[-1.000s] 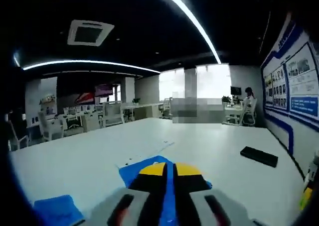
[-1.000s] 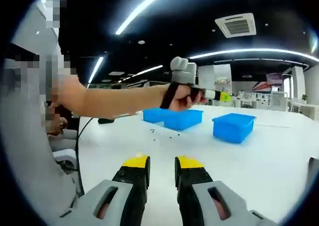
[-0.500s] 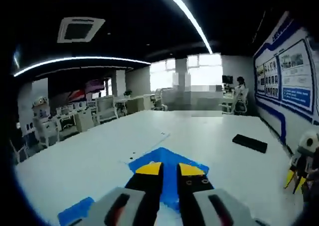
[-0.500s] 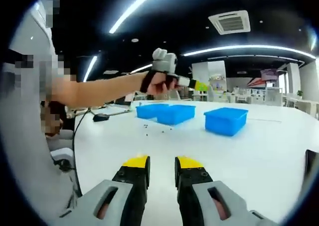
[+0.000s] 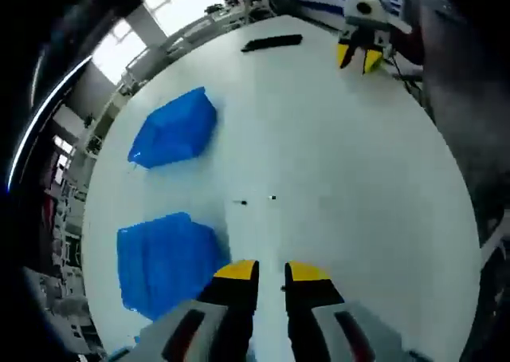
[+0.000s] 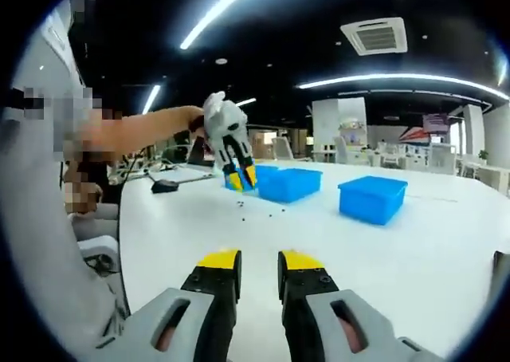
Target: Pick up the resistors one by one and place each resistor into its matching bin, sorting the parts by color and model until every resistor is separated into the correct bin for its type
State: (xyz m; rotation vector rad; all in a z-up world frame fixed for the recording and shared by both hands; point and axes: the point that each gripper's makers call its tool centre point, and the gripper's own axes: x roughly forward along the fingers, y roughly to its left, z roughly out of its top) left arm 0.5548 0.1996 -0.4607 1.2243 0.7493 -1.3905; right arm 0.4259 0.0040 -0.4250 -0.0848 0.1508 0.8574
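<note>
The left gripper (image 5: 271, 271), jaws slightly apart and empty, points down at the resistors (image 5: 272, 197) at frame centre: approach step. Next, lower and close. The right gripper (image 6: 258, 261), jaws also slightly apart, waits.

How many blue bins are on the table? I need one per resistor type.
3. In the right gripper view: one far bin partly hidden behind the left claw, a middle bin beside it, and a separate bin to the right.
</note>
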